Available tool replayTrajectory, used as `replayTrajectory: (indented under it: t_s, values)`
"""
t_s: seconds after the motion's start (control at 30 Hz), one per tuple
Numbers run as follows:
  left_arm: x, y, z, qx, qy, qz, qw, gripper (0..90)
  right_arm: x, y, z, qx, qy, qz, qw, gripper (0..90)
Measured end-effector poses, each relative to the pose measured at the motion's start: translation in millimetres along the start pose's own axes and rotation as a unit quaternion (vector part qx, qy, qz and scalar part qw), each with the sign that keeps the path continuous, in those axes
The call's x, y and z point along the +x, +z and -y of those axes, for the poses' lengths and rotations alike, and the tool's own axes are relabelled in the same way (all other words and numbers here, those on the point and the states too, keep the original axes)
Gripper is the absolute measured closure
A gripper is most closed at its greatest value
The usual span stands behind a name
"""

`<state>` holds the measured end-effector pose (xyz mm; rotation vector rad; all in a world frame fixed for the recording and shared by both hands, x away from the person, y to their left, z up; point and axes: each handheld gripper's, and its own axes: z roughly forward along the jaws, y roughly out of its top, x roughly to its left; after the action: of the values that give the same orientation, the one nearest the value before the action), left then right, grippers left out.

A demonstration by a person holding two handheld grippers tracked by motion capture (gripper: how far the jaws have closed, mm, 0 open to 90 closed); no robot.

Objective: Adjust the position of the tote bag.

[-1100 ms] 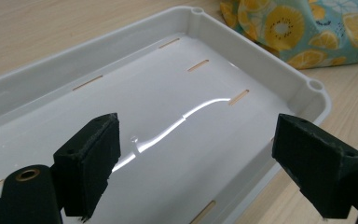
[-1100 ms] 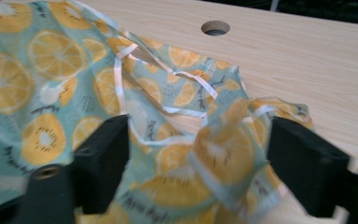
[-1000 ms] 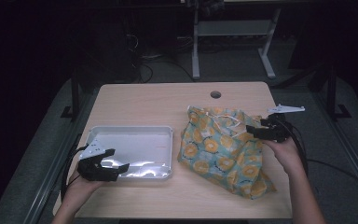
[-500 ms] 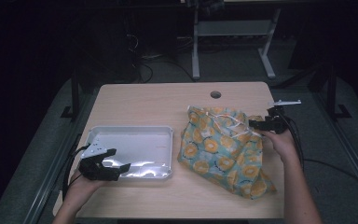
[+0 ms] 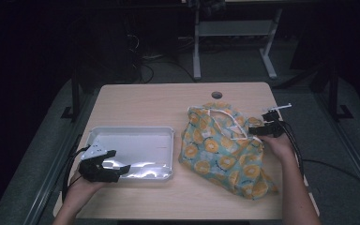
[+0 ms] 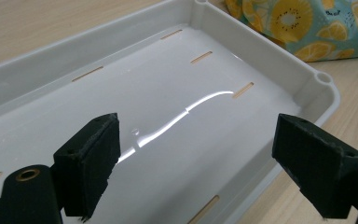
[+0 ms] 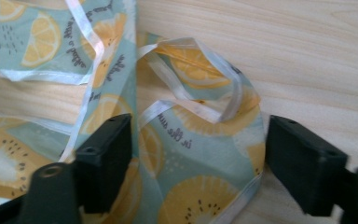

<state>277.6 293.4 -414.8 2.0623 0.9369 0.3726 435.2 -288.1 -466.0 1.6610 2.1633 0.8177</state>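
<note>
A teal cloth [image 5: 220,145] printed with lemon slices lies crumpled on the right half of the wooden table. My right gripper [image 5: 255,130] is low at its right edge. In the right gripper view a folded corner of the cloth [image 7: 191,70], with white ribbon trim, lies between the jaws of my right gripper [image 7: 198,158]. The jaws have just been closing and the pads still stand apart from the fabric. A white plastic tray [image 5: 131,131] sits at the left. My left gripper [image 5: 117,161] hovers open over the tray's near left corner, and above the tray floor [image 6: 261,37] nothing lies between the jaws of my left gripper [image 6: 196,154].
A round cable hole [image 5: 216,94] is in the table's far edge. Cables trail from both grippers off the table sides. A metal stand [image 5: 229,28] is on the dark floor behind the table. Bare wood lies between tray and cloth.
My right gripper has come down onto the cloth's right edge, shifting slightly. The left gripper and the tray have not moved.
</note>
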Motion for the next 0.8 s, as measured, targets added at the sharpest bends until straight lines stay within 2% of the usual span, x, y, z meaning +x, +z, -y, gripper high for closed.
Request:
replayTrajectory:
  t_s: [0.03, 0.1, 0.17, 0.27, 0.3, 0.33, 0.37, 0.43, 0.47, 0.5, 0.53, 0.57, 0.6, 0.63, 0.67, 0.7, 0.8]
  values:
    - [-0.4, 0.0, 0.0, 0.000, 0.000, -0.001, 1.0000, 14.8, 1.4, 0.5, 0.3, -0.003, -0.013, 0.004, 0.9999, 29.5]
    - [-0.7, -0.3, -1.3, 0.004, 0.003, -0.002, 1.0000, 14.8, 5.3, 0.2, 2.1, -0.009, -0.035, 0.016, 0.9992, 39.8]
    - [-0.8, 0.4, -6.5, 0.004, 0.000, -0.001, 1.0000, 14.8, 6.8, -0.9, 2.9, -0.013, -0.044, 0.012, 0.9989, 48.7]
    - [-1.4, 1.4, -16.6, 0.003, 0.001, 0.005, 1.0000, 14.8, 7.8, -1.7, 3.0, -0.011, -0.045, 0.008, 0.9989, 49.7]
    - [-3.3, 4.1, -31.2, 0.007, 0.012, 0.009, 0.9999, 14.8, 7.2, -2.2, 3.4, -0.011, -0.042, 0.001, 0.9991, 48.6]
    - [-3.3, 4.1, -31.2, 0.007, 0.012, 0.009, 0.9999, 14.8, 7.2, -2.2, 3.4, -0.011, -0.042, 0.001, 0.9991, 48.6]
    - [-7.2, 10.1, -48.2, 0.003, 0.020, 0.013, 0.9997, 14.8, 4.1, -2.9, 3.0, -0.009, -0.035, -0.008, 0.9993, 44.5]
    - [-10.8, 18.3, -67.2, 0.003, 0.033, 0.018, 0.9993, 14.8, 2.4, -7.4, 2.7, -0.009, -0.024, -0.012, 0.9996, 42.4]
    - [-10.8, 18.3, -67.2, 0.003, 0.033, 0.018, 0.9993, 14.8, 2.4, -7.4, 2.7, -0.009, -0.024, -0.012, 0.9996, 42.4]
    - [-14.6, 29.4, -86.4, -0.001, 0.042, 0.027, 0.9987, 14.8, 0.4, -15.1, 1.7, -0.021, -0.015, -0.019, 0.9995, 36.5]
    - [-16.4, 36.2, -95.2, 0.000, 0.047, 0.030, 0.9985, 14.8, -0.1, -19.6, 1.1, -0.027, -0.014, -0.022, 0.9993, 35.1]
    - [-16.4, 36.2, -95.2, 0.000, 0.047, 0.030, 0.9985, 14.8, -0.1, -19.6, 1.1, -0.027, -0.014, -0.022, 0.9993, 35.1]
    - [-18.5, 43.0, -103.2, 0.002, 0.052, 0.033, 0.9981, 14.8, -1.0, -23.3, 0.6, -0.038, -0.018, -0.024, 0.9988, 33.6]
    - [-21.6, 56.8, -117.7, 0.003, 0.055, 0.042, 0.9976, 14.8, -1.0, -29.4, 0.2, -0.045, -0.014, -0.026, 0.9985, 31.3]
    - [-22.3, 63.3, -124.8, 0.003, 0.056, 0.048, 0.9973, 14.8, -1.1, -31.1, 0.2, -0.047, -0.011, -0.028, 0.9984, 30.3]
    - [-23.5, 69.4, -131.8, 0.000, 0.050, 0.054, 0.9973, 14.8, -0.7, -33.0, 0.6, -0.045, -0.009, -0.030, 0.9985, 29.8]
    - [-24.8, 85.5, -154.1, 0.001, 0.052, 0.064, 0.9966, 14.8, 1.5, -34.5, 1.0, -0.043, -0.017, -0.031, 0.9985, 25.9]
